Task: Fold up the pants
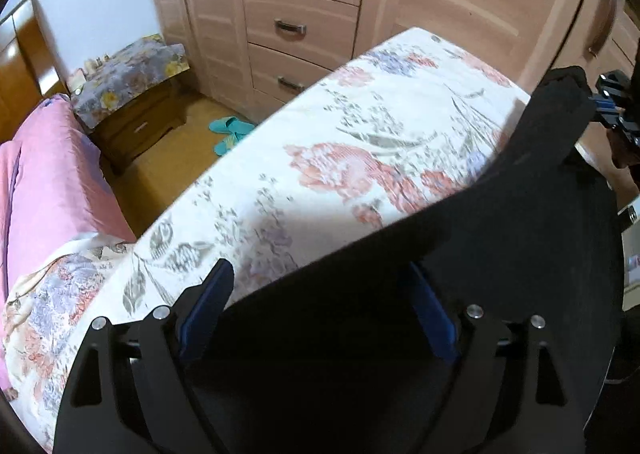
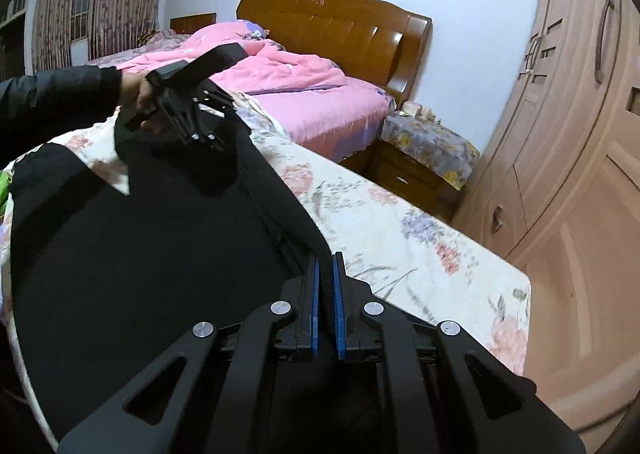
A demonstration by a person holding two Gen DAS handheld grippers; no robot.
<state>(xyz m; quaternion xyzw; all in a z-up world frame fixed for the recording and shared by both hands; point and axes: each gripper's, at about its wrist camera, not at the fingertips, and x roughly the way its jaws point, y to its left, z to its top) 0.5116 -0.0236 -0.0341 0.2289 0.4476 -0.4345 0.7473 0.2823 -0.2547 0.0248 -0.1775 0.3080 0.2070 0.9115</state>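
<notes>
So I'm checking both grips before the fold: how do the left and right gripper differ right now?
The left gripper has its jaws spread wide, with the black pants lying between them; the right gripper is shut on the pants' edge. In the right wrist view, the left gripper sits farther up the floral bedspread than the right gripper. Both have blue pads.

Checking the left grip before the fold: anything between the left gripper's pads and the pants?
Nothing visible. The pants already lie between the left gripper's spread pads; the right gripper is shut on them.
</notes>
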